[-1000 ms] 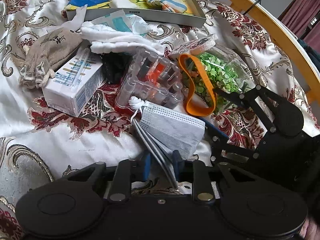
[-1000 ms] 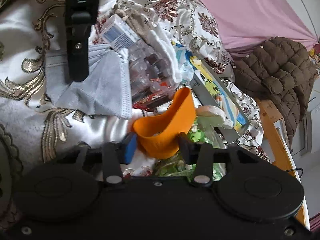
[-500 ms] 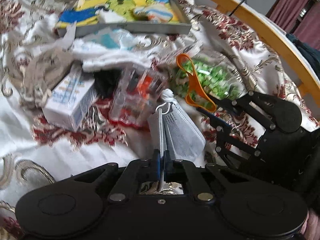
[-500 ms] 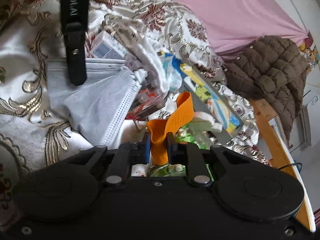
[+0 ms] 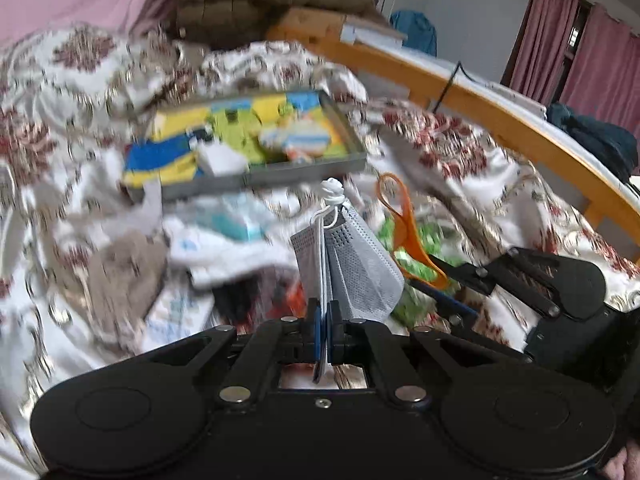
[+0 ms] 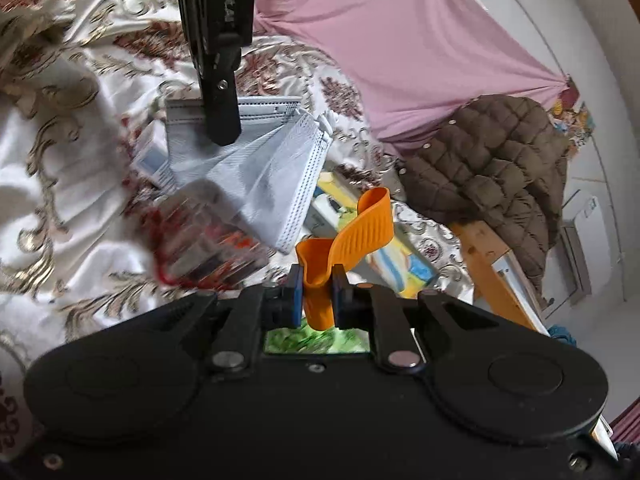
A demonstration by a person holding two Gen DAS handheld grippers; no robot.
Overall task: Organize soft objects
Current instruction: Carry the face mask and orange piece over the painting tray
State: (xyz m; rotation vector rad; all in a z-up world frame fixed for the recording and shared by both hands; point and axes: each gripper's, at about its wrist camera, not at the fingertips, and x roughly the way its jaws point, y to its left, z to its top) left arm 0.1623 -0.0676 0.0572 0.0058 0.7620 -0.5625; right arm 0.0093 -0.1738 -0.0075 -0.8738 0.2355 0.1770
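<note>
With my left jaws (image 5: pixel 323 322) clamping a pleated grey face mask (image 5: pixel 352 264) and my right jaws (image 6: pixel 317 294) pinching a looped orange rubber band (image 6: pixel 352 232), I am carrying both above the bed clutter, the cartoon-printed tray (image 5: pixel 304 168) lying ahead beyond both.

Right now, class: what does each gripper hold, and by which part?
The left gripper pinches the grey face mask by one end. The right gripper clamps the orange band at a folded end.
</note>
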